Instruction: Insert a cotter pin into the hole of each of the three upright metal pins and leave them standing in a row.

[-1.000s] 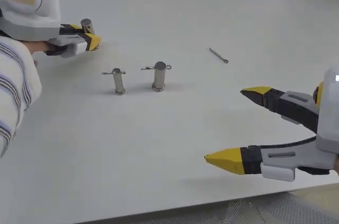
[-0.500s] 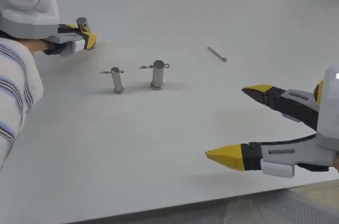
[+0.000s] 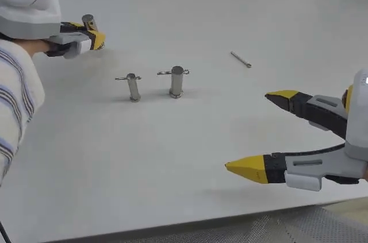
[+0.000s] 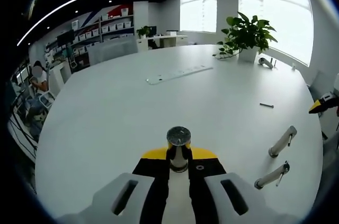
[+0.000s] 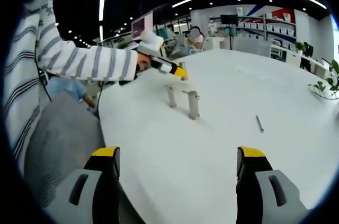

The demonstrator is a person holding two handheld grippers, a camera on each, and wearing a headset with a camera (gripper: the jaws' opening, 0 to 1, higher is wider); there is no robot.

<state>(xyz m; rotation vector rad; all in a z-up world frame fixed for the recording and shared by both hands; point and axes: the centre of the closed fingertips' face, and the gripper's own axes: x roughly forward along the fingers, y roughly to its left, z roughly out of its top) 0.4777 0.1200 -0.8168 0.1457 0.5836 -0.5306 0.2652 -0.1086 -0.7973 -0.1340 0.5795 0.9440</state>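
Already crossed by wire cotter pins, the slim steel pin and stouter steel pin stand together on the white tabletop, while my left tool clamps the third steel pin, apparently bare, and my right tool hovers, jaws apart, short of the loose cotter pin.

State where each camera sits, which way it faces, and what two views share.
Head view: on the headset, facing forward and down at the table; left claw, right claw and a striped sleeve show.
Left gripper view: on the left claw, looking along its jaws past the held metal pin.
Right gripper view: on the open right claw, facing the left claw and sleeve.
Shared: all three show the loose cotter pin.
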